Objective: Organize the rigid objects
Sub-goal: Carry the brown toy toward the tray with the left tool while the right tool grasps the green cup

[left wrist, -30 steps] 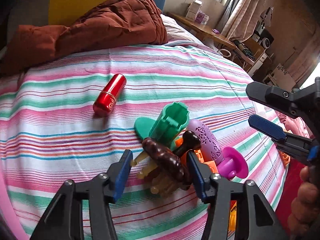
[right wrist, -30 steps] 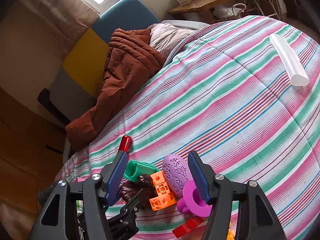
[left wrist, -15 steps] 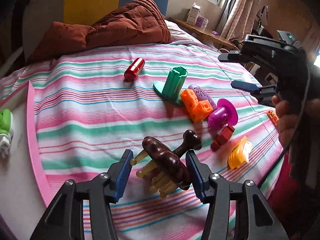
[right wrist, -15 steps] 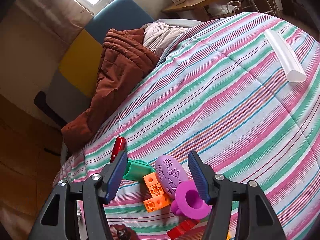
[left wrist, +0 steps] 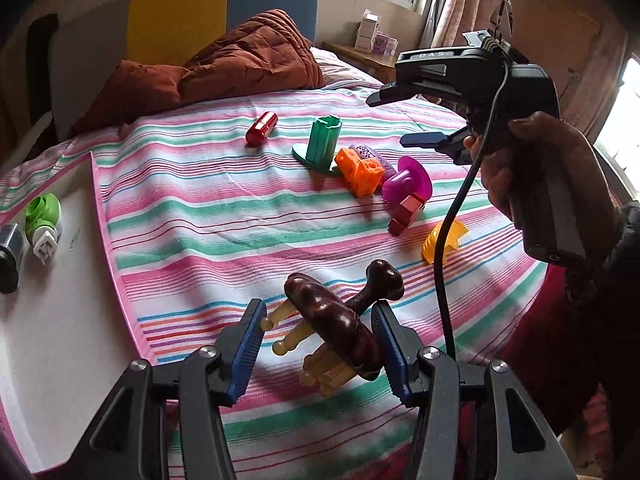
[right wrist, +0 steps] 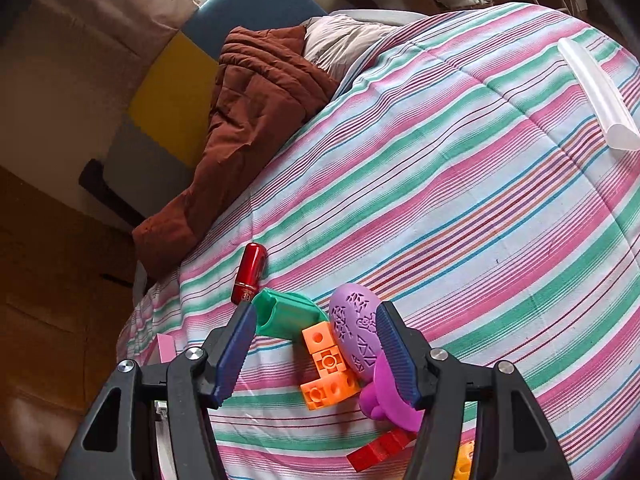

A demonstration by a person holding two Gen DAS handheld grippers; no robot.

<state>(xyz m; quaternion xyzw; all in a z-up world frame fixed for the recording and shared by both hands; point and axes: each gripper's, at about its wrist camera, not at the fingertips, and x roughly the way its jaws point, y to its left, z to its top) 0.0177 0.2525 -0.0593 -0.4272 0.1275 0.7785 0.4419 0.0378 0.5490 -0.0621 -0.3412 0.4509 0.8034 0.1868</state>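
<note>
Left gripper [left wrist: 316, 344] pinching brown massager [left wrist: 340, 320], lower centre of frame, above striped bedspread [left wrist: 224, 216]. Contact looks one-sided; likely slip or twist out during carry toward white tray [left wrist: 60, 280] at left. Right gripper [right wrist: 316, 354] spread, empty, over toy pile [right wrist: 340, 352].

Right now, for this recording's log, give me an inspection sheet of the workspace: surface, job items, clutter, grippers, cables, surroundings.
Surface: striped bedspread, with a white tray at its left edge.
Job's things: brown massager with pale prongs, held off the bedspread; red tube, upright green mould, orange block, purple egg, magenta piece, red block and yellow piece lie on the bedspread.
Clutter: green plug-in device and dark cylinder on the tray; clear tube far off on the bedspread.
Grippers: left gripper grips the massager; right gripper open above the toys, empty.
Cables: black cable hangs from the right gripper.
Surroundings: brown quilt, headboard, window, wooden desk.
</note>
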